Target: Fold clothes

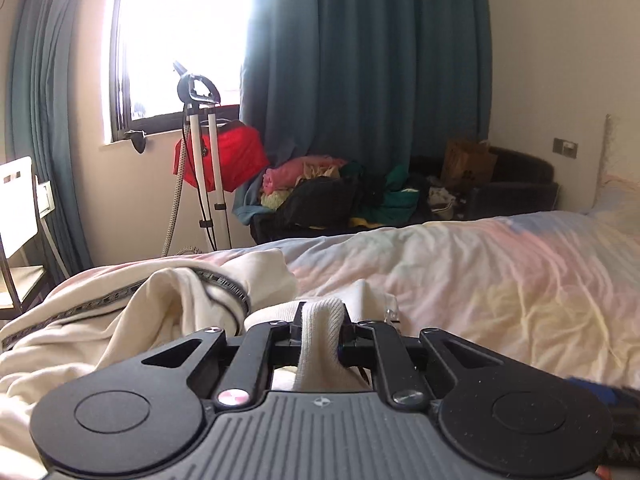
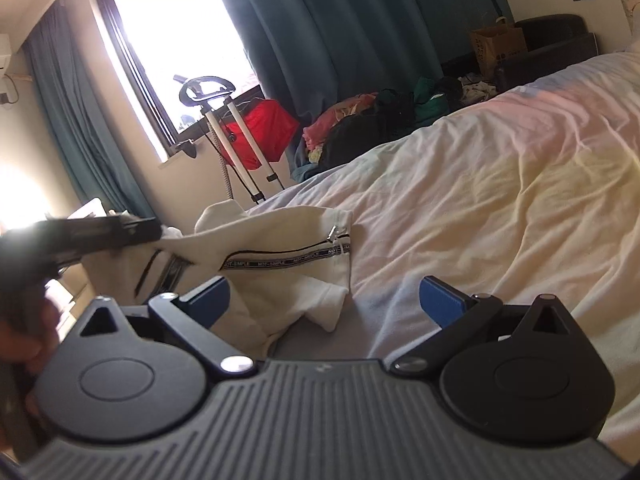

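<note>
i count one cream zip-up garment with black lettered tape (image 2: 280, 256), one pastel rumpled bed sheet (image 2: 500, 184), two teal curtains (image 1: 360, 48), one brown paper bag (image 1: 468, 162).

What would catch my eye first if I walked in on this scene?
Probably the cream jacket with a lettered stripe, rumpled at the near edge of the pastel bedsheet. The left tool is shut on a ribbed fold of it, while the right tool hovers open beside it. Behind, a bright window backlights a garment steamer.
</note>
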`<action>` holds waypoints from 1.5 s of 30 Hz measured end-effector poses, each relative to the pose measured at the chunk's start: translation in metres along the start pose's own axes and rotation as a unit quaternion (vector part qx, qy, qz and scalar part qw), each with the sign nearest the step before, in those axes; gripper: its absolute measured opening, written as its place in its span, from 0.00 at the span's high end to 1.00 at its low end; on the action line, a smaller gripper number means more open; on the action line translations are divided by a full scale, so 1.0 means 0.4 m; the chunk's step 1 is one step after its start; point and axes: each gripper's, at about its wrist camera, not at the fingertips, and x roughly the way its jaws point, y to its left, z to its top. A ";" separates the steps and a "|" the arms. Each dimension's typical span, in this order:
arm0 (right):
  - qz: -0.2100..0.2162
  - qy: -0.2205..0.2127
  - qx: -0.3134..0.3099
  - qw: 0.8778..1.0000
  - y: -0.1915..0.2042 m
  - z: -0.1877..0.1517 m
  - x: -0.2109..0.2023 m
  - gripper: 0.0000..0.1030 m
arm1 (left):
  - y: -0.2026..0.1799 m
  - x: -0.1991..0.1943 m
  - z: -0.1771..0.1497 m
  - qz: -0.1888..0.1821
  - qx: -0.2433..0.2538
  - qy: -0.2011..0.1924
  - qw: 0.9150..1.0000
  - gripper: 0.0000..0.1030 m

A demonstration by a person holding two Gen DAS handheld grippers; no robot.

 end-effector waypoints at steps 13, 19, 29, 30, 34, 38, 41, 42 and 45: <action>0.069 0.073 0.184 0.978 -0.047 -0.070 0.016 0.23 | 0.093 -0.185 -0.221 -0.041 -0.105 0.012 0.994 0.86; 0.055 0.064 0.257 0.963 -0.100 -0.106 0.072 0.33 | 0.119 -0.189 -0.216 -0.018 -0.082 -0.002 0.996 0.86; 0.029 0.028 0.307 0.951 -0.118 0.001 0.242 0.34 | 0.167 -0.184 -0.220 -0.054 -0.122 -0.001 0.991 0.86; 0.015 0.034 0.295 0.955 -0.111 0.019 0.273 0.37 | 0.170 -0.183 -0.220 -0.057 -0.125 -0.002 0.990 0.86; -0.087 0.060 0.213 0.971 -0.058 0.065 0.382 0.71 | 0.175 -0.172 -0.222 -0.064 -0.122 -0.003 0.990 0.86; -0.115 0.087 0.164 0.976 -0.021 0.109 0.439 0.91 | 0.177 -0.154 -0.231 -0.076 -0.123 -0.001 0.989 0.84; -0.111 0.070 0.120 0.984 0.011 0.196 0.413 0.92 | 0.181 -0.144 -0.232 -0.099 -0.138 -0.005 0.985 0.80; -0.108 0.055 0.113 0.986 0.019 0.231 0.391 0.92 | 0.185 -0.142 -0.233 -0.118 -0.150 -0.013 0.981 0.72; -0.087 -0.023 0.109 0.990 0.026 0.355 0.279 0.92 | 0.193 -0.123 -0.227 -0.189 -0.192 -0.015 0.963 0.47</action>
